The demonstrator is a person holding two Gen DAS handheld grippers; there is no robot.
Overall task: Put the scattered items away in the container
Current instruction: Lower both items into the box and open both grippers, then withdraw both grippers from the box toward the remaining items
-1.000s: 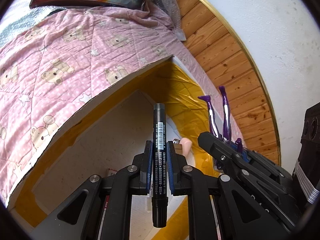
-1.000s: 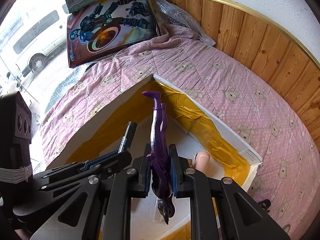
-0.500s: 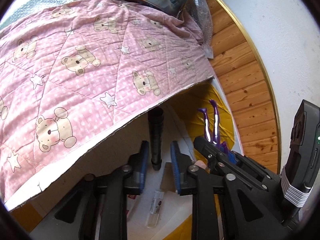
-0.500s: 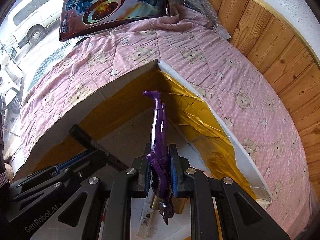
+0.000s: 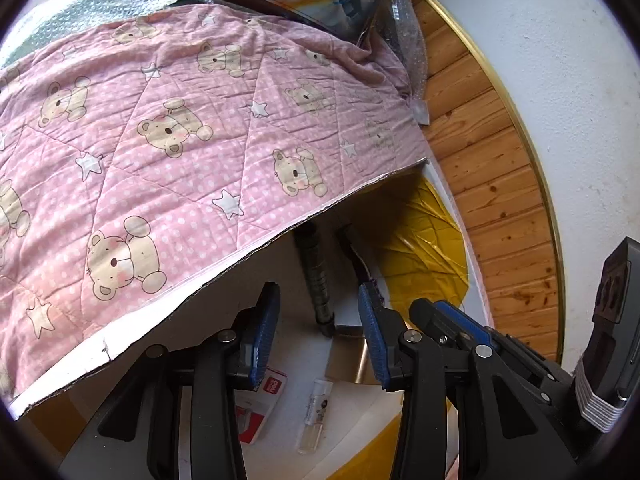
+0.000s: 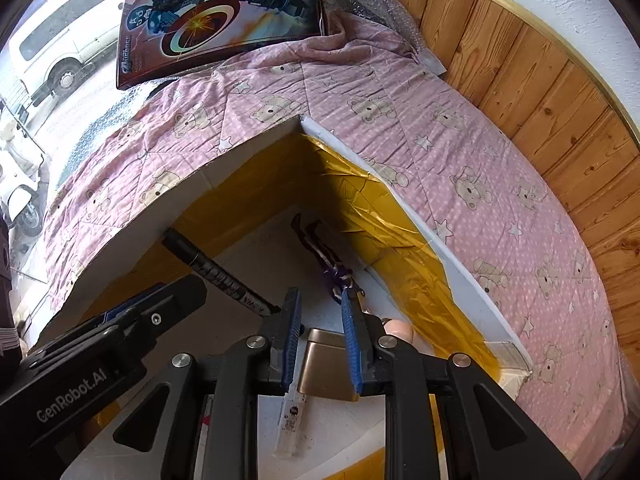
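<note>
A white foam box (image 6: 404, 204) lined with gold foil sits on the pink bear quilt (image 6: 460, 152). The black marker (image 5: 316, 276) lies loose inside it, its far end against the box wall, just beyond my left gripper (image 5: 318, 292), whose jaws are opening with nothing between them. The purple figure (image 6: 326, 258) lies on the box floor near the foil corner. My right gripper (image 6: 320, 294) hangs over the box just short of the figure, its jaws opening and its pads off the figure. In the right wrist view the marker (image 6: 216, 272) leans against the box wall beside the left gripper (image 6: 176, 296).
In the box also lie a bronze rectangular piece (image 6: 326, 364), a small clear vial (image 6: 292, 420), a red and white pack (image 5: 260, 404) and a pale doll head (image 6: 400, 330). A toy box (image 6: 224, 20) lies on the quilt behind. Wood panelling (image 6: 540, 92) runs along the right.
Both grippers have let go. The marker dropped from the left jaws into the box, then the purple figure dropped from the right jaws. Both sets of jaws have spread.
</note>
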